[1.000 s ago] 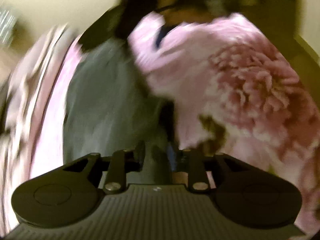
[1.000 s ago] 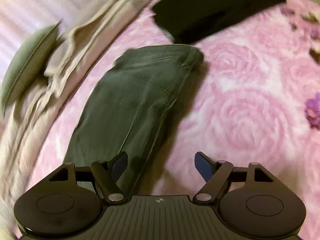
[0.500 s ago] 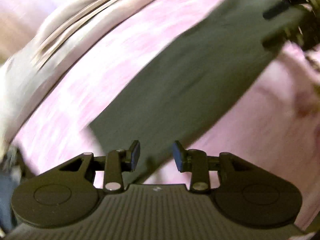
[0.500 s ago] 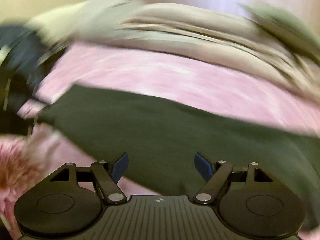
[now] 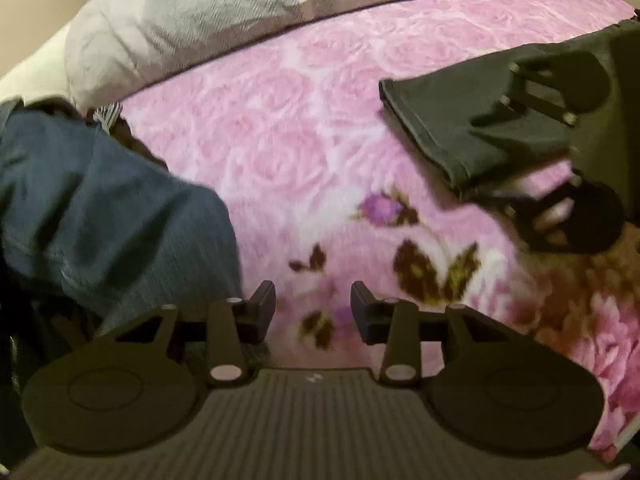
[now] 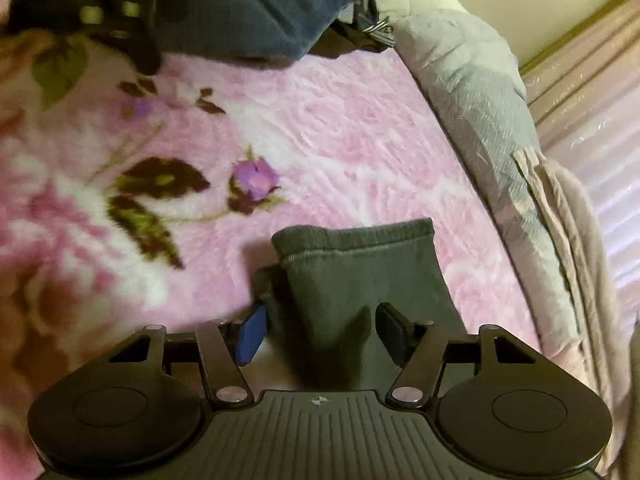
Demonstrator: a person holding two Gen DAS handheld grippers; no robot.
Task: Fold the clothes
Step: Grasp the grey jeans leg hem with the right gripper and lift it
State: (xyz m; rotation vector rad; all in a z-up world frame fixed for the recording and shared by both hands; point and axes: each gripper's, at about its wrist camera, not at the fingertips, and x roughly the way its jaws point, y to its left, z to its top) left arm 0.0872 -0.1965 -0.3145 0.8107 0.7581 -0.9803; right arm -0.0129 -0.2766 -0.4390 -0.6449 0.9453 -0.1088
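- The bed (image 5: 320, 128), under a pink rose-patterned blanket (image 6: 340, 140), is the working surface; a grey quilt (image 5: 168, 36) is bunched along its far edge.
- A blue denim garment (image 5: 100, 200) lies heaped at the left of the left wrist view, apart from the piece being worked on.
- The dark grey garment (image 6: 360, 280), already narrowed into a long strip, lies on the blanket with its hemmed end pointing away in the right wrist view.
- The right gripper (image 6: 320, 328) straddles that strip: its jaws have just been closing, with the cloth bunched up between them. Whether the pads already press on the cloth I cannot tell, as a gap shows on the blue-padded side.
- The left gripper (image 5: 314, 306) hangs over bare blanket, its jaws released with nothing in them; they have just been opening.
- Judged step: taking hold of the strip to fold it again.
- To do it well, the right jaws should likely catch every layer, not only the top one.
- The left gripper would best take the same end beside the right one, so the end lifts level.
- Carry the end over to meet the hem squarely; a skewed lift would probably leave a crooked fold.
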